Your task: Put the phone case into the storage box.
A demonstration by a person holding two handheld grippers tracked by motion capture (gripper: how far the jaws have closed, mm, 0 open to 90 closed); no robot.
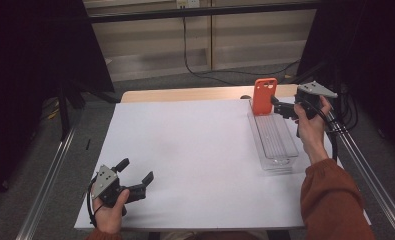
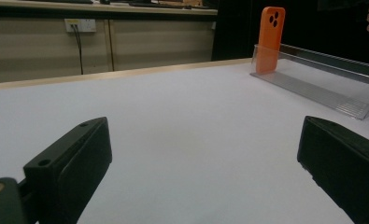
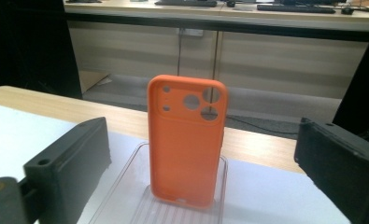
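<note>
Orange silicone phone case (image 3: 187, 140) stands upright at far end of clear plastic tray (image 1: 275, 145); right tool (image 1: 280, 107) released beside it, ungrasped; left tool (image 1: 135, 182) released, idle.

Your left hand-held gripper (image 1: 135, 176) is matte black, with two thick, blocky jaws that each show a small round screw hole on top. A grey three-cornered plate dotted with tiny holes sits on it, and a black cable trails from it. Your right hand-held gripper (image 1: 280, 107) matches it. You wear rust-orange sleeves (image 1: 335, 200).
</note>
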